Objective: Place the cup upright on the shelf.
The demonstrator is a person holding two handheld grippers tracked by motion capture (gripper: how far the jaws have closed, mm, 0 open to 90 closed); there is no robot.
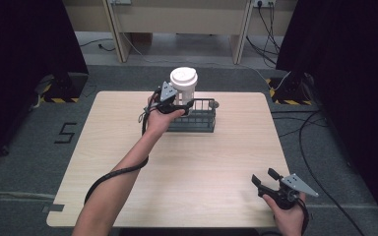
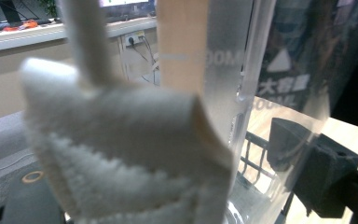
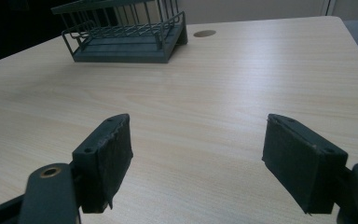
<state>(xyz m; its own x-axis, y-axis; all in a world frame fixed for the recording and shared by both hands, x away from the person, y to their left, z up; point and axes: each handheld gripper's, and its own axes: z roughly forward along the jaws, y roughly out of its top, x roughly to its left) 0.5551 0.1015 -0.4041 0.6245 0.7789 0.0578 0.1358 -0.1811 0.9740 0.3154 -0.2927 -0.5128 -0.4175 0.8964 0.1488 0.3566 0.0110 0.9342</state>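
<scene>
clear plastic with a white lid, the measuring cup point(image 1: 183, 87) is standing at the left end of the dark wire basket point(image 1: 199, 121), and the left gripper point(image 1: 171, 105) is clamping its wall. i'd keep it upright and lower it slowly so the base is clearing the wires. over at the table's point(image 1: 216, 162) near right corner, the right gripper point(image 1: 267, 183) is idling, jaws apart

The clear measuring cup point(image 2: 261, 70) bears "00ML" graduation marks and Chinese characters; the floor point(image 1: 39, 147) shows "5".
</scene>
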